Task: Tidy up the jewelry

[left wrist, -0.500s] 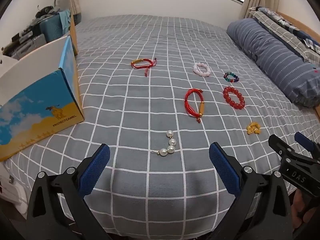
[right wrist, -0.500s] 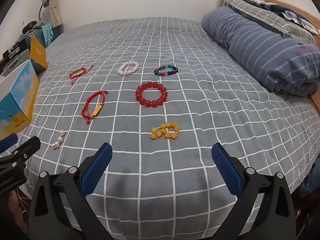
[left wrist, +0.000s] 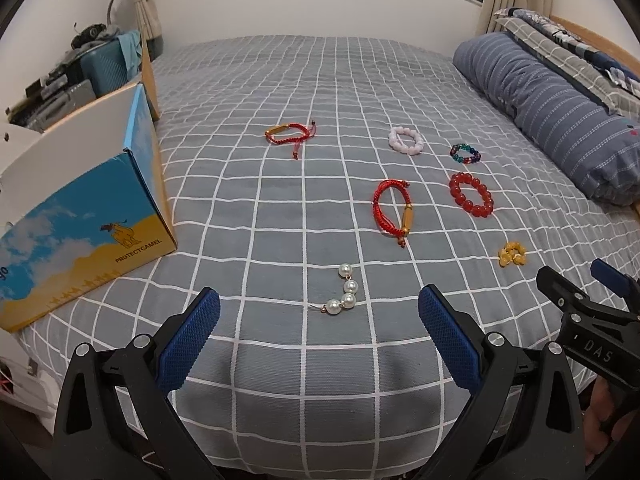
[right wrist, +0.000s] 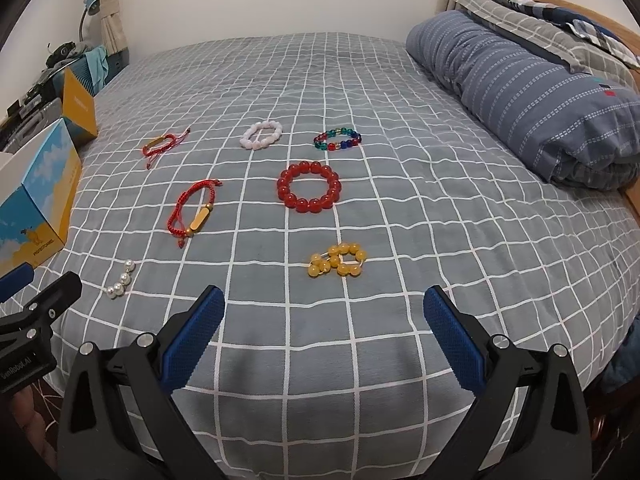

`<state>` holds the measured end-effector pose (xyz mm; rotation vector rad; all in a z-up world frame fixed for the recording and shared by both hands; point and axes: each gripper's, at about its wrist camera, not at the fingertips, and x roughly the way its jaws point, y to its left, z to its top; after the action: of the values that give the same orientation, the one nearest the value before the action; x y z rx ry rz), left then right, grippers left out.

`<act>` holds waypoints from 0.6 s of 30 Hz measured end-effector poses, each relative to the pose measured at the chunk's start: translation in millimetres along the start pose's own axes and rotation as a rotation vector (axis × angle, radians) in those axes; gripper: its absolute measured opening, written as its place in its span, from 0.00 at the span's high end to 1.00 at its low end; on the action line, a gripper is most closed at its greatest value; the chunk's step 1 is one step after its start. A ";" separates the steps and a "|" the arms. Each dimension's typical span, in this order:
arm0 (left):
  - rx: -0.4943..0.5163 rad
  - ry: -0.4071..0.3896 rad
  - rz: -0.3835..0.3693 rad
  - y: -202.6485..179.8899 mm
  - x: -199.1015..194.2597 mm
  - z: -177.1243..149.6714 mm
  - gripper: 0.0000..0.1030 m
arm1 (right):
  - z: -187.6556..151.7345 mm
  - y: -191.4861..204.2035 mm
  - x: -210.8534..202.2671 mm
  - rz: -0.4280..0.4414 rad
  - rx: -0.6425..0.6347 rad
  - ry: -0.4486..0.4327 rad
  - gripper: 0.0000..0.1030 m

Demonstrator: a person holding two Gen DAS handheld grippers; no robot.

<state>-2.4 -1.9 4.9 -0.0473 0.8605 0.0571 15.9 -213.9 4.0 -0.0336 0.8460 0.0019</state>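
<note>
On the bed [left wrist: 320, 360], which has a gray cover with white squares, seven pieces of jewelry lie spread out, none touching. Closest to the left gripper [left wrist: 319, 322] is a short string of pearls [left wrist: 343, 291]. Its blue fingers are spread wide and hold nothing. The right gripper [right wrist: 324, 320] is spread wide and bare too, and the yellow bead bracelet [right wrist: 338, 261] sits just past its tips. Farther back are a big red bead bracelet [right wrist: 309, 192] and a red cord bracelet [right wrist: 193, 212] with a gold tube. Behind those lie another red cord bracelet [right wrist: 162, 145], a pale pink bead bracelet [right wrist: 261, 134] and a bracelet of many colors [right wrist: 338, 139]. A blue and yellow box [left wrist: 80, 232] with a camel on it stands open at the left edge of the bed. A rolled blue striped blanket [right wrist: 532, 104] lies along the right side.
</note>
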 end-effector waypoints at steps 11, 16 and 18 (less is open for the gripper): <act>0.008 -0.002 0.005 -2.8 0.6 -1.0 0.05 | -0.2 -2.5 -3.0 0.029 0.016 0.006 0.07; 0.010 0.000 0.008 -2.1 1.4 -1.4 0.05 | -0.3 -1.8 -3.6 0.033 0.019 0.001 0.07; 0.011 -0.001 0.008 -1.9 1.6 -1.5 0.05 | -0.3 -1.3 -3.4 0.031 0.016 0.006 0.07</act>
<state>-2.3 -3.9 2.8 -0.0337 0.8603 0.0594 13.4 -215.1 6.4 -0.0058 0.8522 0.0240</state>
